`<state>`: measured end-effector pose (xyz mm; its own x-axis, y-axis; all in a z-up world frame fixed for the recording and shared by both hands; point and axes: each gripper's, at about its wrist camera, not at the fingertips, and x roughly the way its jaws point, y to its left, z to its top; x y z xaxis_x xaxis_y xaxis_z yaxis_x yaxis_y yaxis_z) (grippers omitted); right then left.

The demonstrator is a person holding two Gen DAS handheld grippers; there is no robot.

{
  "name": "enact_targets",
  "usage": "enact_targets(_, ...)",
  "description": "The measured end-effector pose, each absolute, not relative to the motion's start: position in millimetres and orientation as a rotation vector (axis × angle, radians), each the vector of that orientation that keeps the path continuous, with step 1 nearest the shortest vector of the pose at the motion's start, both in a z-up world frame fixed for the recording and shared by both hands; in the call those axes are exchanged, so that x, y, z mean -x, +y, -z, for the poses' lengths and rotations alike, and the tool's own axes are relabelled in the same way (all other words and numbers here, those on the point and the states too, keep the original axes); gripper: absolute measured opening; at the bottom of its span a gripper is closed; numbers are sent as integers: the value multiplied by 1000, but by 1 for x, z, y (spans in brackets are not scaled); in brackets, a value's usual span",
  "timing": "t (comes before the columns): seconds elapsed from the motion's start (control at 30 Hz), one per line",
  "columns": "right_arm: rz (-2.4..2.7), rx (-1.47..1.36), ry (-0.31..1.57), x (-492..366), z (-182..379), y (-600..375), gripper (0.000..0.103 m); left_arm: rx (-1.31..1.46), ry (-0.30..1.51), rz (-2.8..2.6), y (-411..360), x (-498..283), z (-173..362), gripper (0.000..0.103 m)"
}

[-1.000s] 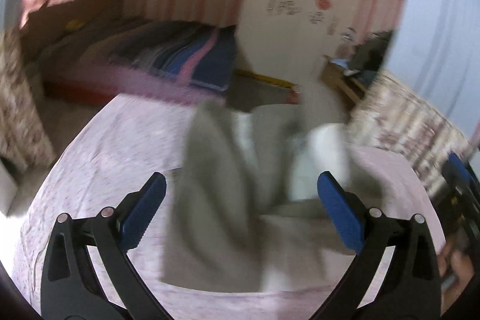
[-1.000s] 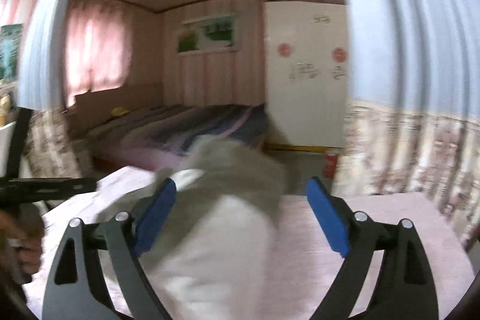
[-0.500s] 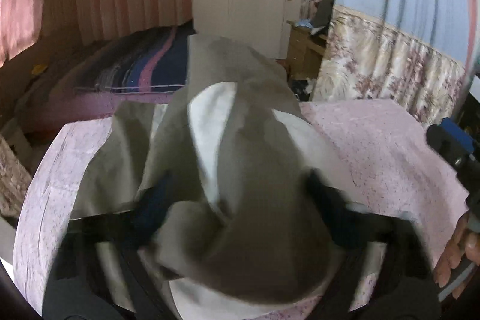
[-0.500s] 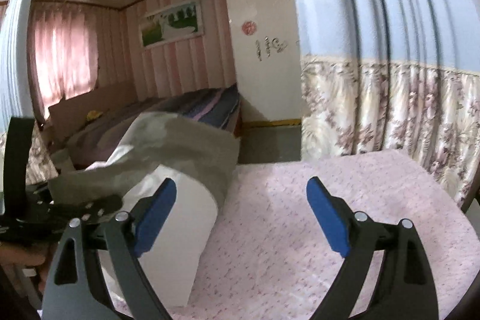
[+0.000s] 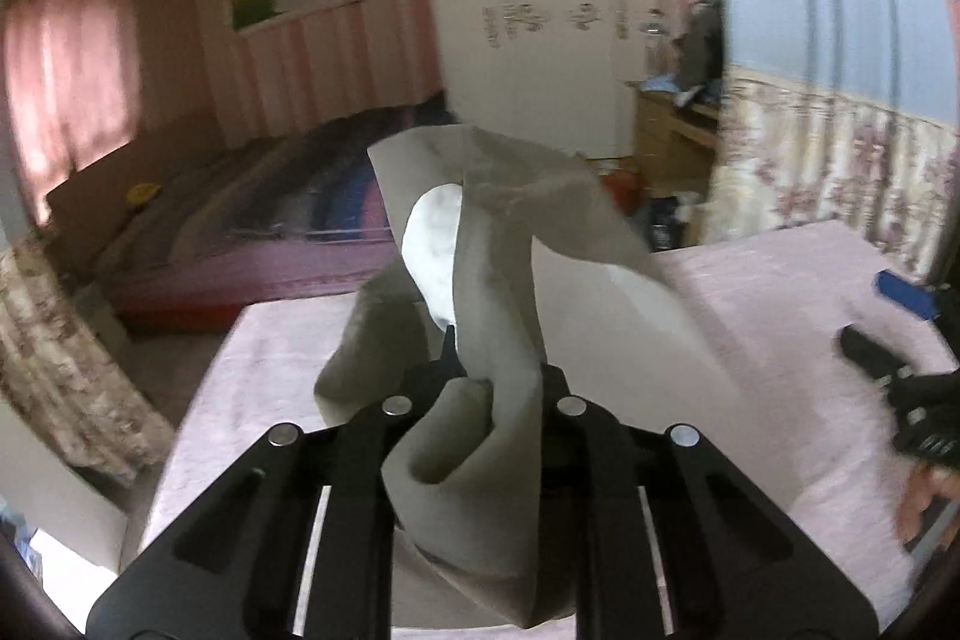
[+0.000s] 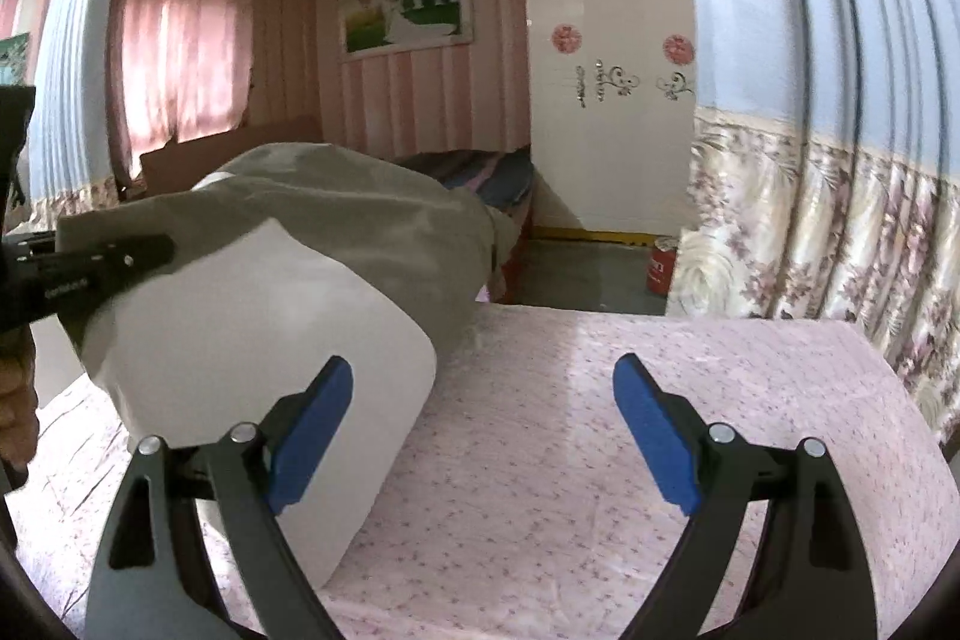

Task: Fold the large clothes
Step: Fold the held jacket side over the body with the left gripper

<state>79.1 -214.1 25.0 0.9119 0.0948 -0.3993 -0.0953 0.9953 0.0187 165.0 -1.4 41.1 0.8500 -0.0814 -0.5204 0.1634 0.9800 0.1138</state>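
A grey-and-white garment [image 5: 492, 280] hangs bunched from my left gripper [image 5: 489, 382], which is shut on its fabric and holds it up above the pink table [image 5: 276, 346]. In the right wrist view the same garment [image 6: 270, 292] drapes at the left, its white panel reaching down to the pink table [image 6: 570, 430]. My right gripper [image 6: 480, 424] is open and empty, low over the table, just right of the garment. It also shows at the right edge of the left wrist view [image 5: 900, 316]. The left gripper shows at the left edge of the right wrist view [image 6: 90, 262].
A bed [image 5: 288, 214] with a striped cover lies beyond the table. A white wardrobe [image 6: 606, 100] stands at the back. A floral curtain [image 6: 810, 232] hangs at the right. A red can [image 6: 660, 265] stands on the floor by it.
My left gripper has shut on the garment and lifted it off the table. My right gripper stays open and has drawn a little away to the right.
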Motion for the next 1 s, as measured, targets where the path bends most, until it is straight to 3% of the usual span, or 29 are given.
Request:
enact_targets(0.27,-209,59,481,-105,-6,-146,89,-100,686,59,75,-184,44,19)
enact_targets(0.37,-201,145,527,-111,16,-115,89,-85,672,47,83,-184,57,38)
enact_targets(0.43,-157,240,529,-110,31,-102,90,-53,682,44,90,-189,62,57)
enact_targets(0.53,-140,273,589,-114,53,-101,90,8,700,51,104,-193,74,72)
enact_targets(0.6,-147,261,638,-121,55,-103,92,2,718,50,103,-194,85,76)
enact_targets(0.83,-175,169,625,-118,31,-116,95,-25,708,-3,103,-190,73,87)
enact_targets(0.97,-176,82,538,-118,-7,-131,95,-28,635,-16,107,-177,30,93)
enact_targets(1.0,-170,65,507,-121,-19,-133,96,-27,581,-20,107,-171,11,98)
